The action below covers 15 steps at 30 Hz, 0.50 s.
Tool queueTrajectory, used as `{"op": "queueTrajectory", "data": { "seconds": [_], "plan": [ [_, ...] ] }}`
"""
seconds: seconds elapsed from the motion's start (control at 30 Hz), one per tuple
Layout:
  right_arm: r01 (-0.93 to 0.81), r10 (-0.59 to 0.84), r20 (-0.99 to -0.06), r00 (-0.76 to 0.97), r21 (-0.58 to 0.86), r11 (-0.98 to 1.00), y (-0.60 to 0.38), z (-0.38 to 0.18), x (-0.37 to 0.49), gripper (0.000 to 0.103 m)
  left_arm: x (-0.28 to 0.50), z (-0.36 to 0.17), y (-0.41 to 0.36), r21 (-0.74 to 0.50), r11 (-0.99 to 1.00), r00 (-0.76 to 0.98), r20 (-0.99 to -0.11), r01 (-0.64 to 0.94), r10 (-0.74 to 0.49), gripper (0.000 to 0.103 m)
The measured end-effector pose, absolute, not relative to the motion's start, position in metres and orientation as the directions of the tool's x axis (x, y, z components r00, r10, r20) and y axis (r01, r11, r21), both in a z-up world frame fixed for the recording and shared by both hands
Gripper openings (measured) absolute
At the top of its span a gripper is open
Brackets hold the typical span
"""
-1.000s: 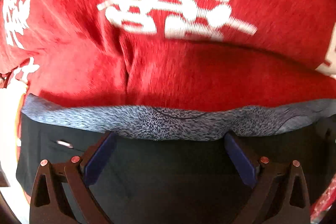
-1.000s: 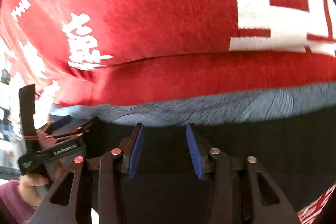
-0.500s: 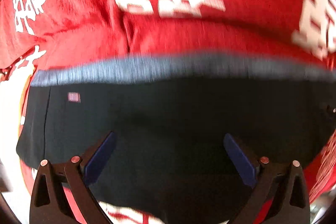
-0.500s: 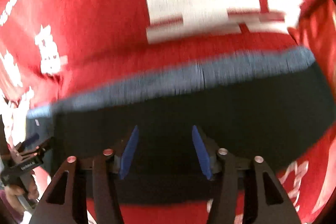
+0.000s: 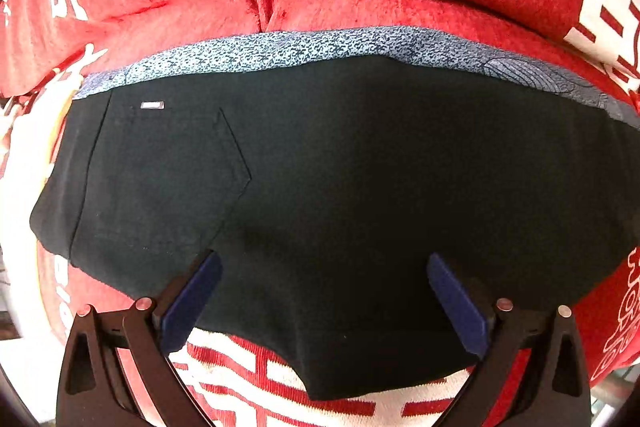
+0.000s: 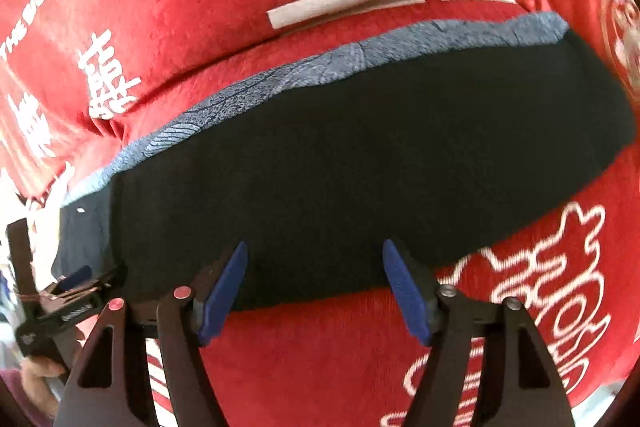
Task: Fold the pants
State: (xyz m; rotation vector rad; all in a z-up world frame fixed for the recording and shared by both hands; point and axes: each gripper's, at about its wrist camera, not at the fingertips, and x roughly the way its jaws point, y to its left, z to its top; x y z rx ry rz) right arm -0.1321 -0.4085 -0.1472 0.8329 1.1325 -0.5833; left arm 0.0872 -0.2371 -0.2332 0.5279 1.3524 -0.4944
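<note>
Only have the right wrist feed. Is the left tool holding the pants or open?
Observer: Open. The left tool has its fingers spread wide, gripping nothing; the black pants lie flat beyond them.
Operator: Which face is up?
Observer: A pointed pocket outline shows on the cloth, left of that tool.
Operator: White speck by the waistband on my feed. What is it?
Observer: A small rectangular label, just below the grey waistband.
</note>
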Motion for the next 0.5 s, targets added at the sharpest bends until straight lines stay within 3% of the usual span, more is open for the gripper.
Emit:
{"op": "queueTrajectory", "data": {
  "seconds": [0.5],
  "plan": [
    [0.827,0.088,-0.932,0.352,0.353,0.438,-0.409,-0.132,-0.182,0.074,0.051,-0.215,-0.281,0.08,0.701,0.124,-0.992,0.709,-0.013,0.103]
  ]
}}
